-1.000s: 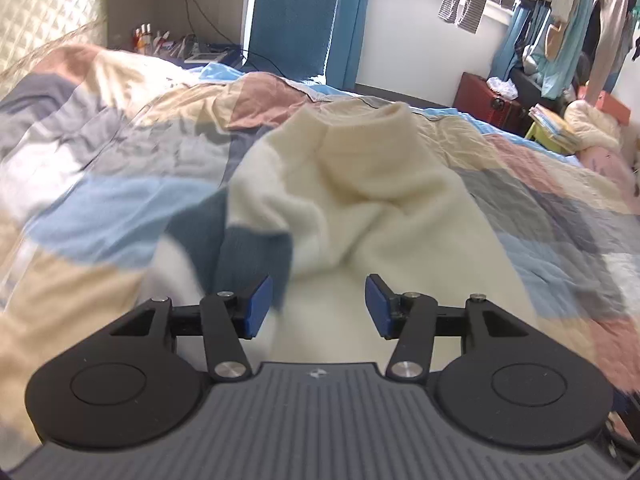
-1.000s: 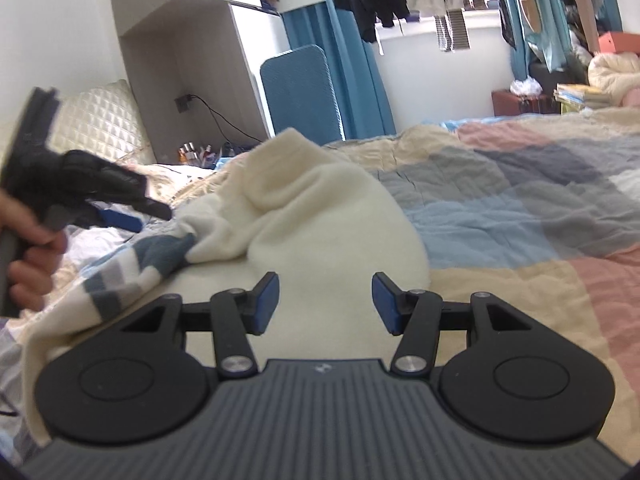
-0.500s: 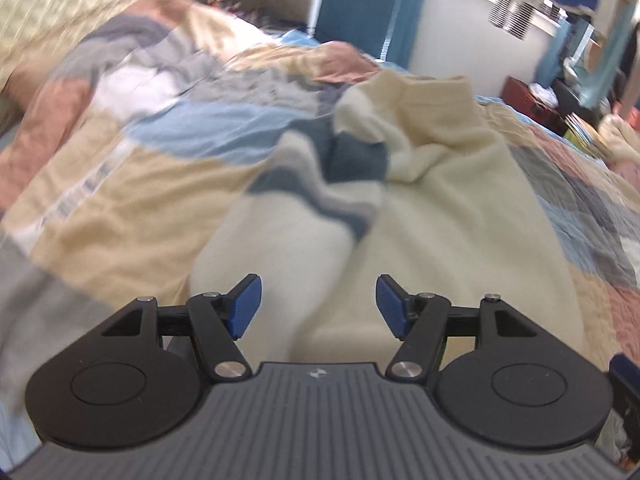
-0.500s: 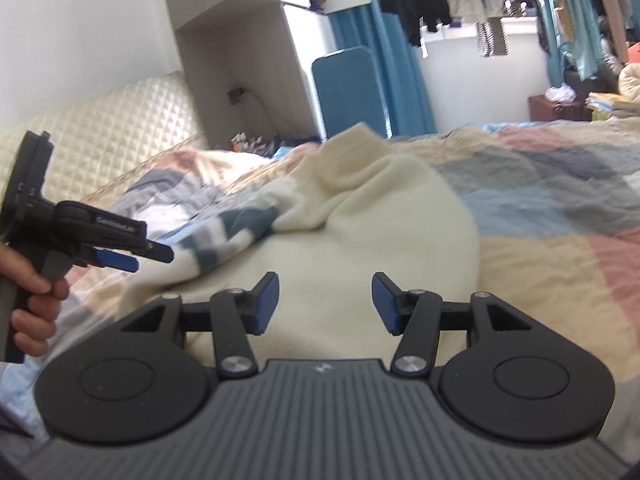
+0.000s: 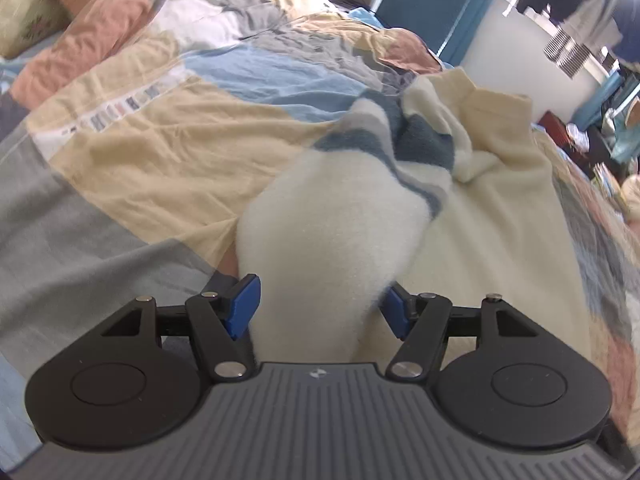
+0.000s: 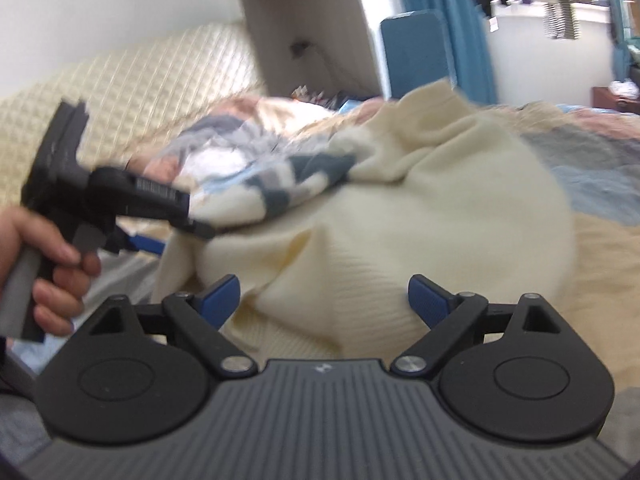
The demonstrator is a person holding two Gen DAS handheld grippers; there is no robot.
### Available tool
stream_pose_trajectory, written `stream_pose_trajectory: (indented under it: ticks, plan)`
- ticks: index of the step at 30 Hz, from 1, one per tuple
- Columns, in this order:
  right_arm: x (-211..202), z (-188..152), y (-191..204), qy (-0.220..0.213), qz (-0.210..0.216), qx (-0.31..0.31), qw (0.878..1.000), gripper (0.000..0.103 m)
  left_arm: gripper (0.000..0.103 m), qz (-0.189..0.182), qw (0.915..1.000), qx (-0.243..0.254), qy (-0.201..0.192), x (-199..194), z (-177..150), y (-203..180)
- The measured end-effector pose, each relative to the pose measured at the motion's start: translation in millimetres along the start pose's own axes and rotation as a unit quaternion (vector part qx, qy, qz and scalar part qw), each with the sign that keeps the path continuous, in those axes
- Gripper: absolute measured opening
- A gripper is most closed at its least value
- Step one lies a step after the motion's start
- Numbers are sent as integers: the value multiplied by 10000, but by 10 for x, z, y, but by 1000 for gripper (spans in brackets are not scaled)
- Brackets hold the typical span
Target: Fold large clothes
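Observation:
A cream knit sweater (image 5: 492,216) with a blue-and-grey striped sleeve (image 5: 384,140) lies bunched on the patchwork quilt (image 5: 140,152). My left gripper (image 5: 320,312) is open, its blue pads on either side of the white sleeve end (image 5: 328,232) that lies between them. My right gripper (image 6: 324,300) is open over the sweater's cream body (image 6: 440,216). In the right wrist view the left gripper (image 6: 188,220) shows at the left, hand-held, its tips at the striped sleeve (image 6: 296,180).
A quilted cream headboard (image 6: 132,92) stands behind the bed. A blue chair back (image 6: 416,52), a white cabinet (image 6: 312,20) and hanging clothes (image 5: 576,48) lie beyond the far edge. A floral pillow (image 5: 36,20) is at the upper left.
My left gripper has moved forward and down so the white sleeve end now lies between its open pads. My right gripper has opened wider and dropped closer to the sweater body.

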State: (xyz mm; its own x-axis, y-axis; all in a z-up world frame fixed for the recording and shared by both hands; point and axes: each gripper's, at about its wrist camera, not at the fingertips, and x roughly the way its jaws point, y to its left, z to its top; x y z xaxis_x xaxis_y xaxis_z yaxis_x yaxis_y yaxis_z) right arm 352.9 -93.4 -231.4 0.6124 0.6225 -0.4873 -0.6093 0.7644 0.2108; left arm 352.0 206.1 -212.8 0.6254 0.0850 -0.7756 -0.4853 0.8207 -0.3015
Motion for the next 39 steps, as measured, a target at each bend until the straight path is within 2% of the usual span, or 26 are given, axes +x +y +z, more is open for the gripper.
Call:
stream_pose_trajectory:
  ticks: [5,8,10,12,17,19,20,25,28,29,30,32,34,36,39]
  plan:
    - [270,-101,-9,525,410,169,9976,94,70,109,9998,156,16,13,65,-14]
    - [363,-176,35,752,279,-122,9967,88,71,135,9999,87,57,13,103,18]
    - [371,-196,92,789,151,-354,9961,79,76,141,9998,28,100,36,121,43]
    - [364,-192,74,790,91,-251,9965,74,78,146,9998,51,157,74,125,60]
    - [324,-201,39,783,-145,-380,9961,45,79,71,9994,42,347,182,62,71]
    - [296,-142,-14,715,-198,-265,9969,22,79,82,9992,17,391,189,28,75]
    - [273,-81,-79,631,-213,-80,9977,16,79,41,9992,-1,409,182,14,83]
    - [-9,199,-498,-89,-354,845,9958,14,80,-547,9967,-69,603,143,-106,89]
    - [-163,282,-679,-460,-696,1047,9910,13,78,-143,9963,373,756,158,-199,-36]
    - [-187,299,-744,-540,-835,1087,9891,13,77,-188,9957,458,789,166,-234,-37]
    - [-207,312,-828,-596,-931,1219,9864,12,74,-164,9951,549,802,175,-259,-36]
    - [-228,325,-1001,-664,-1043,1497,9810,10,64,159,9938,668,877,236,-287,-7]
    - [-234,334,-1112,-710,-1108,1646,9775,10,32,384,9927,597,975,295,-256,66]
    - [-225,338,-1145,-711,-1077,1710,9768,10,16,377,9939,513,905,261,-110,186]
    - [-254,310,-1058,-716,-954,1586,9801,10,14,684,9956,461,449,48,241,350]
